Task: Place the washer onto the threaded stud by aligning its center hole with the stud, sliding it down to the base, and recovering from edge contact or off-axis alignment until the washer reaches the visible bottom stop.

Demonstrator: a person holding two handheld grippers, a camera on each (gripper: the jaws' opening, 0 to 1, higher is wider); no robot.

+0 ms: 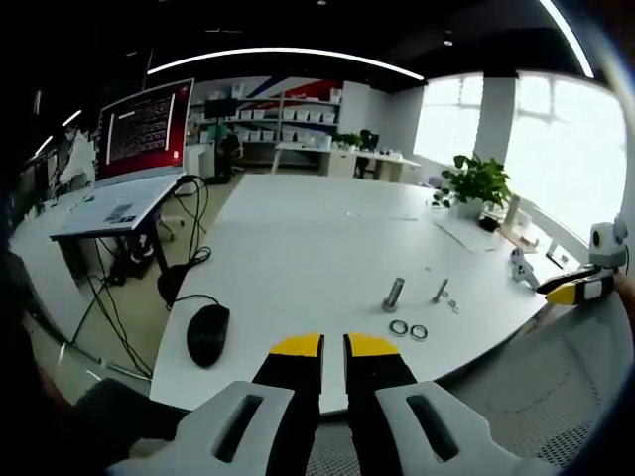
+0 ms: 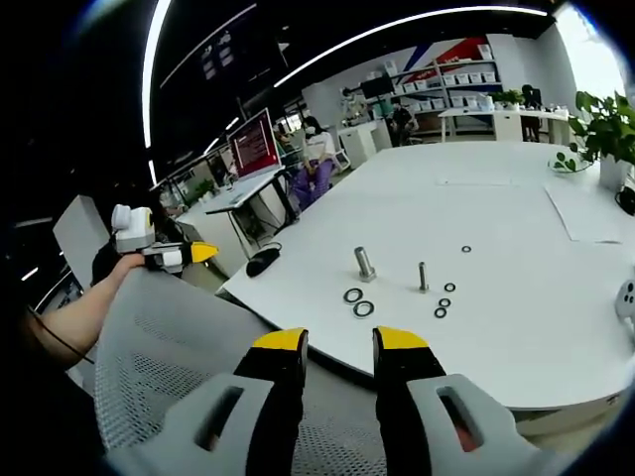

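My white worktop (image 1: 298, 248) stands in an open office with shelves and a red monitor (image 1: 144, 129). My left hand-held gripper (image 1: 333, 344) is nearly closed and empty; my right hand-held gripper (image 2: 339, 340) is apart and empty. Two washers (image 2: 358, 302) lie before the threaded stud (image 2: 364, 263). The right gripper view adds what look like more small washers (image 2: 444, 300) beside a thinner bolt (image 2: 423, 276).

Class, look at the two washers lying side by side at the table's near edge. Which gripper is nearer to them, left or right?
Neither clearly. The left gripper and right gripper both hang off the table edge, facing the washers from opposite sides; their relative distance cannot be judged.
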